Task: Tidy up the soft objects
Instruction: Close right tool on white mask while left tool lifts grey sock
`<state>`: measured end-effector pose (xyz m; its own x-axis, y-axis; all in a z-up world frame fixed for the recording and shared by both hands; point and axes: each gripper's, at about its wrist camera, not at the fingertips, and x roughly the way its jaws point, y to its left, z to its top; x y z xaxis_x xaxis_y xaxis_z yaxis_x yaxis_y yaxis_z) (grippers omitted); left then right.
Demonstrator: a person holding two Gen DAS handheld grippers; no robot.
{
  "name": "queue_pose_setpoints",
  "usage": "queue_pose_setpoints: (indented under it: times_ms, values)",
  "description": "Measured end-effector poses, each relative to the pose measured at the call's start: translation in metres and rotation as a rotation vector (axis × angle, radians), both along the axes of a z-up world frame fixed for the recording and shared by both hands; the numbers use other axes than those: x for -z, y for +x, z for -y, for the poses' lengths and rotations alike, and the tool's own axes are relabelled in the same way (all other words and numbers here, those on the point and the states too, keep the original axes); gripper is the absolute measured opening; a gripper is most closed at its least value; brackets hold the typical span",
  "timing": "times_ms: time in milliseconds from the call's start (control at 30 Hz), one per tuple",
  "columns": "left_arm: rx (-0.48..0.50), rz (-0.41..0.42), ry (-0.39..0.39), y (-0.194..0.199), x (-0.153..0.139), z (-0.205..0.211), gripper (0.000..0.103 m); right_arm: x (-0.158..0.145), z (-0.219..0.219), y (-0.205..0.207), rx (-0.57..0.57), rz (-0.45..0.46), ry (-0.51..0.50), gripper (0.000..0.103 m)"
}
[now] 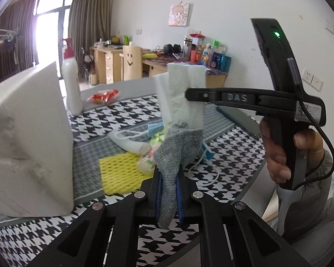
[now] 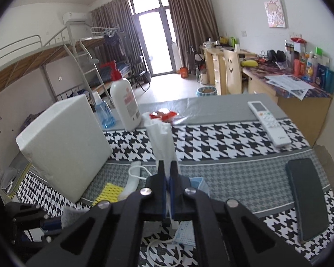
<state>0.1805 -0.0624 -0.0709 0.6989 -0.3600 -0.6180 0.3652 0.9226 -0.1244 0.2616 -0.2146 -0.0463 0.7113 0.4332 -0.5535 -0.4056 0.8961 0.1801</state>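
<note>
Covering the surface, houndstooth cloth; bunk bed behind; left hand-held gripper clamps sock, right hand-held gripper clamps tissue.

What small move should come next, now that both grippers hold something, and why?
Probably carry both pieces toward the white foam box. The left gripper is shut on a grey knitted sock, the right gripper on a white folded tissue; both hang clear of the houndstooth tablecloth.
</note>
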Motion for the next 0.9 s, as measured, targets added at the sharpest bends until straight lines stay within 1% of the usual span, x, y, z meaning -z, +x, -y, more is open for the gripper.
queue_pose_setpoints:
  times_ms: [133,267,367,433,633,700,833,900]
  values:
    - [-0.025,0.015,-0.027,0.000,-0.013,-0.011,0.011,-0.009,0.001,-0.005,0.007,0.021,0.004,0.004]
    - [-0.049,0.060,-0.018,-0.003,-0.026,-0.016,0.011,-0.015,0.001,-0.011,0.003,0.038,0.019,0.004]
    - [-0.060,0.090,-0.014,-0.001,-0.036,-0.016,0.011,-0.022,0.002,-0.018,-0.013,0.048,0.050,0.004]
    - [-0.068,0.107,-0.011,0.000,-0.041,-0.017,0.011,-0.025,0.001,-0.023,-0.006,0.067,0.041,0.004]
    - [-0.108,0.157,0.006,0.001,-0.058,-0.018,0.011,-0.032,0.004,-0.030,0.003,0.081,0.043,0.004]
    - [-0.118,0.162,0.002,0.001,-0.062,-0.019,0.011,-0.032,0.003,-0.031,0.002,0.080,0.044,0.004]
    - [-0.147,0.186,0.027,0.003,-0.068,-0.020,0.011,-0.035,0.001,-0.037,-0.004,0.091,0.044,0.005]
    - [-0.156,0.195,0.028,0.004,-0.073,-0.021,0.011,-0.037,0.000,-0.040,-0.009,0.102,0.053,0.005]
